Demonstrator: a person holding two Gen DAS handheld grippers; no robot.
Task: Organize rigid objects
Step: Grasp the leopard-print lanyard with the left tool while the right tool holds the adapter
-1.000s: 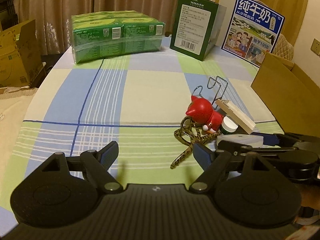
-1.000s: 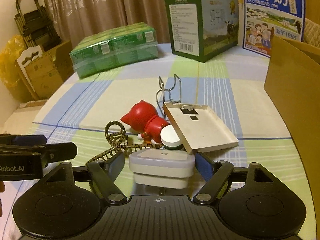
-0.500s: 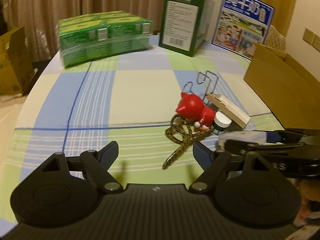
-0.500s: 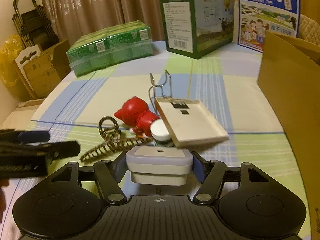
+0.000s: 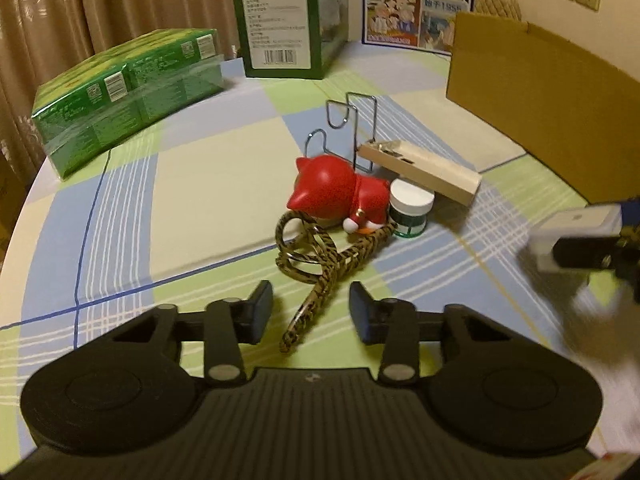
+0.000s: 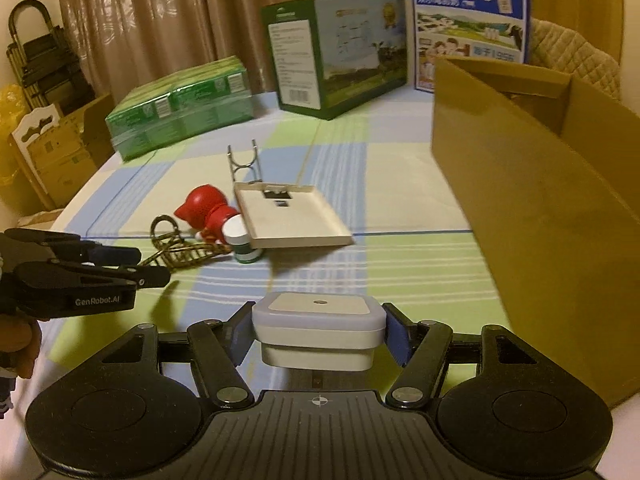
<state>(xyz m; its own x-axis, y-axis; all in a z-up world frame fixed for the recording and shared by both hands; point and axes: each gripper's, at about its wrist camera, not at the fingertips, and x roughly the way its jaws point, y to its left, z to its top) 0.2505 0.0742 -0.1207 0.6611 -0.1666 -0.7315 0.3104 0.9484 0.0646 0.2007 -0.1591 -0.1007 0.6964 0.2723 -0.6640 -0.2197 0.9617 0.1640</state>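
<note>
My right gripper (image 6: 316,332) is shut on a white square plug-in box (image 6: 318,322) and holds it above the checked cloth; it also shows blurred in the left wrist view (image 5: 576,232). My left gripper (image 5: 310,312) is open and empty, its fingers either side of the tip of a leopard-print hair clip (image 5: 320,264). Beyond the clip lie a red cat figure (image 5: 336,196), a small white-lidded jar (image 5: 410,208), a flat beige box (image 5: 420,170) leaning on the jar, and a wire holder (image 5: 352,132).
An open cardboard box (image 6: 540,184) stands on the right of the table. A green wrapped pack (image 5: 128,92), a green carton (image 5: 288,16) and a blue milk carton (image 6: 472,24) stand at the back. Cardboard boxes (image 6: 52,156) sit off the table's left edge.
My right gripper has closed on the white box, lifted it and drawn it back to the right. My left gripper has moved forward and right until it straddles the hair clip's tip.
</note>
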